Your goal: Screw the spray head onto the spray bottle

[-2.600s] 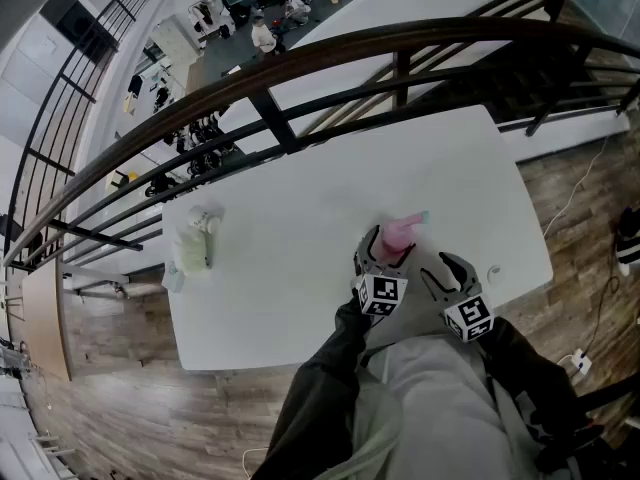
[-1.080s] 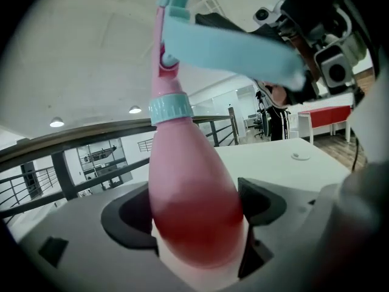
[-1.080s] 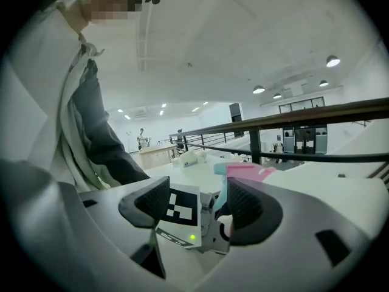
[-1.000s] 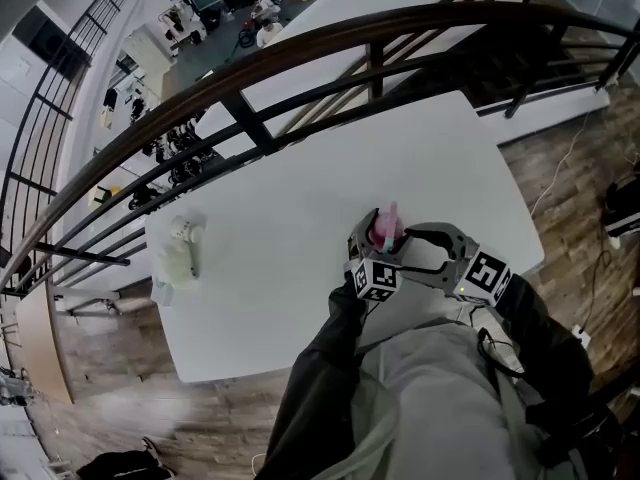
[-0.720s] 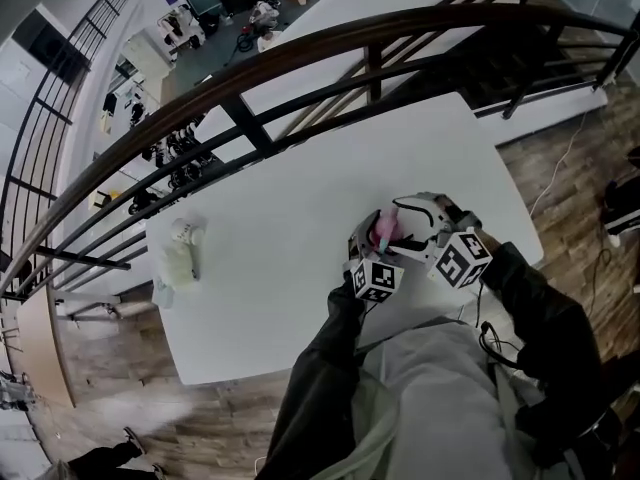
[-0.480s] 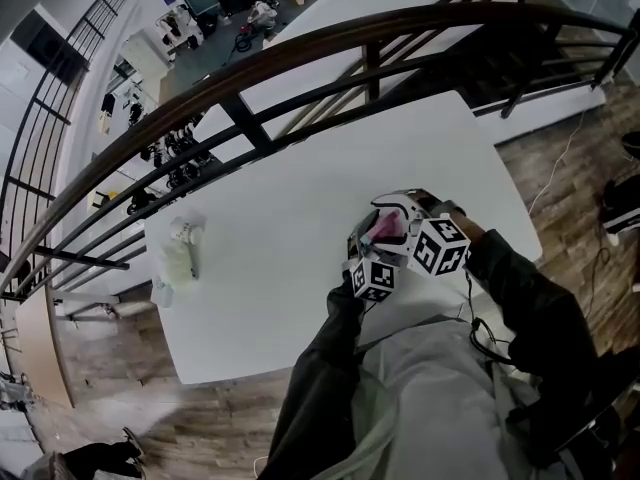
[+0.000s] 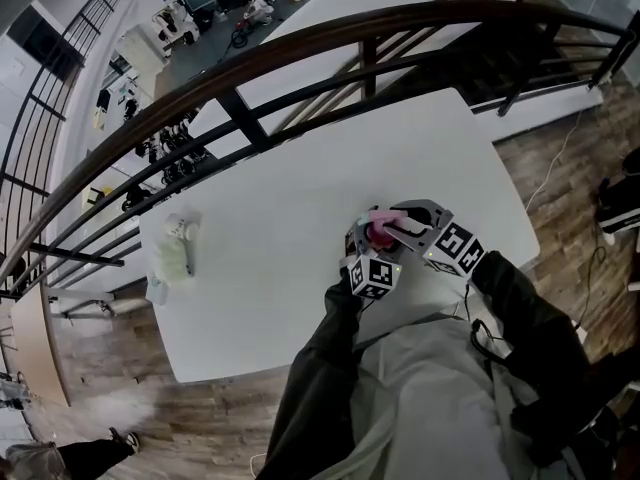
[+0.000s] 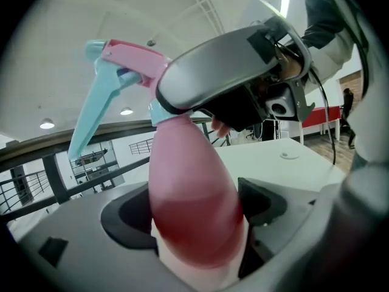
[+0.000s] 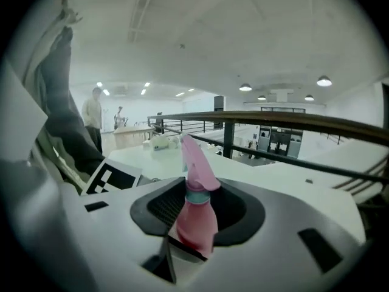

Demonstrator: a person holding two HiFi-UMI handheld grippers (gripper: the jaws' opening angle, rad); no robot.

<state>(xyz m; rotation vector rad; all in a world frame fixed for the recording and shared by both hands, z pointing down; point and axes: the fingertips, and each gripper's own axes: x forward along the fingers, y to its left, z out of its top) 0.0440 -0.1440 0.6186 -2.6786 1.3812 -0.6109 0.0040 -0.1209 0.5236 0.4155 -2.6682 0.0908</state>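
Spray bottle (image 8: 191, 199): upright at table (image 7: 300, 188) near edge, body clamped in your left gripper (image 7: 364, 246). Right gripper (image 9: 197, 210) jaws, just closing, pinch spray head (image 8: 130, 59) collar. Hold bottle steady; turn collar square to threads.

Spray bottle (image 8: 188, 181) is showing translucent pink plastic, smooth and glossy. Spray head (image 8: 130, 59) is presenting opaque pink plastic with a pale blue plastic trigger and collar, smooth, with a slight sheen. Worktop (image 7: 300, 168) is reading as white, smooth and matt. Right gripper (image 9: 197, 215) and left gripper (image 8: 194, 215) are showing grey moulded plastic shells, matt; the right one's fingers (image 9: 159, 207) are carrying black ribbed pads. Handrail (image 7: 300, 53) is looking like dark polished wood. Floor (image 7: 570, 178) is showing wood-grain planks. Sleeve (image 7: 320, 378) is appearing as dark cloth.
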